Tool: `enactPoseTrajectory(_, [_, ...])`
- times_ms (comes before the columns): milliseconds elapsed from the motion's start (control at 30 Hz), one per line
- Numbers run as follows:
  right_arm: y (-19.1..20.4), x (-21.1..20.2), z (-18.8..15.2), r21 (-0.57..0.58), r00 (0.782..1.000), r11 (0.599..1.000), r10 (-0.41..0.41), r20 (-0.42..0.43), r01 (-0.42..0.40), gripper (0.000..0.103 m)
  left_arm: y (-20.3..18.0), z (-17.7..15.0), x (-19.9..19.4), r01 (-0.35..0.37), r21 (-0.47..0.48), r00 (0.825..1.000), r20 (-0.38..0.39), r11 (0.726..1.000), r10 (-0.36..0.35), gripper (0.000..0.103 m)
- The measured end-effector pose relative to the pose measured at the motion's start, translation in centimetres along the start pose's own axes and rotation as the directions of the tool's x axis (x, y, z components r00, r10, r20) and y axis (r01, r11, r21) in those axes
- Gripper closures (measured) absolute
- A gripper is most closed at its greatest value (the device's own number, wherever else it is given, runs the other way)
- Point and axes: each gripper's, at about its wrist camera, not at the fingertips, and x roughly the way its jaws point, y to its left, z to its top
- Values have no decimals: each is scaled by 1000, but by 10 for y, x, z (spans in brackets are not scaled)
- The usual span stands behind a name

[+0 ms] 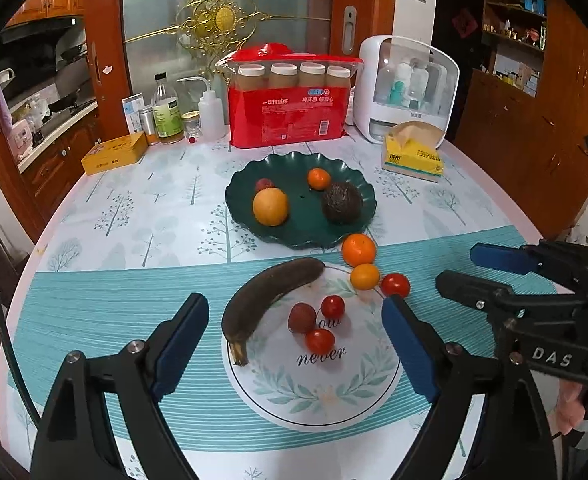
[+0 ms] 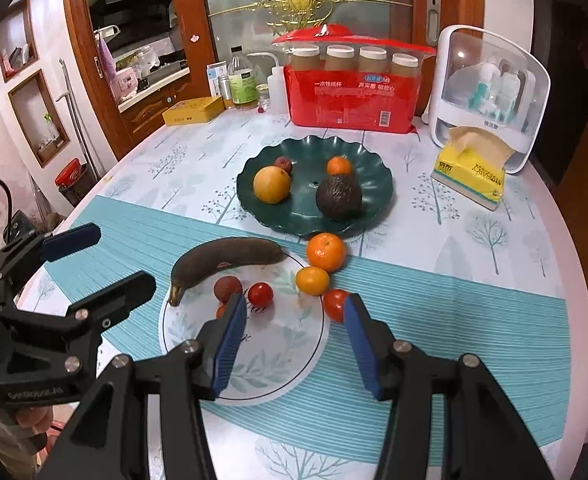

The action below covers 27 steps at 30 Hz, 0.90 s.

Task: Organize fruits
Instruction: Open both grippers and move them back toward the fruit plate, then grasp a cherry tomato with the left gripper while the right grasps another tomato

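A dark, overripe banana (image 1: 269, 292) lies on the white leaf-print plate (image 1: 314, 392) with a lychee (image 1: 302, 317) and two cherry tomatoes (image 1: 332, 306). Two tangerines (image 1: 358, 250) and a third tomato (image 1: 395, 285) sit at the plate's far right rim. Behind it, the dark green plate (image 1: 294, 172) holds an orange fruit (image 1: 270, 207), an avocado (image 1: 342, 202), a small tangerine and a lychee. My left gripper (image 1: 294, 302) hovers open over the white plate. My right gripper (image 2: 294, 300) is open beside it, nothing between its pads; its right finger hides part of the third tomato (image 2: 334, 304).
Along the back of the table stand a red pack of paper cups (image 1: 294, 108), a white storage box (image 1: 406, 84), a yellow tissue box (image 1: 414, 156), a yellow tin (image 1: 113, 152) and several bottles (image 1: 167, 112). The rounded table edge curves close on both sides.
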Motion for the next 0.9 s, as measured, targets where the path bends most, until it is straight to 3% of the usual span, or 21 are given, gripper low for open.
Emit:
enactPoseTrajectory(267, [-13, 8, -21, 37, 999, 999, 16, 31, -17, 37, 0, -18, 18, -61, 24, 998, -15, 998, 61, 15])
enactPoseTrajectory(400, [-16, 18, -32, 43, 999, 999, 11, 33, -12, 37, -1, -31, 30, -85, 38, 996, -25, 996, 86, 15])
enactPoseTrajectory(700, [-17, 48, -47, 35, 999, 999, -23, 30, 22, 37, -1, -48, 62, -46, 3, 996, -70, 999, 46, 15])
enactPoseTrajectory(900, [-30, 70, -48, 52, 999, 998, -46, 12, 46, 37, -13, -51, 89, -26, 3, 992, -123, 1000, 26, 22])
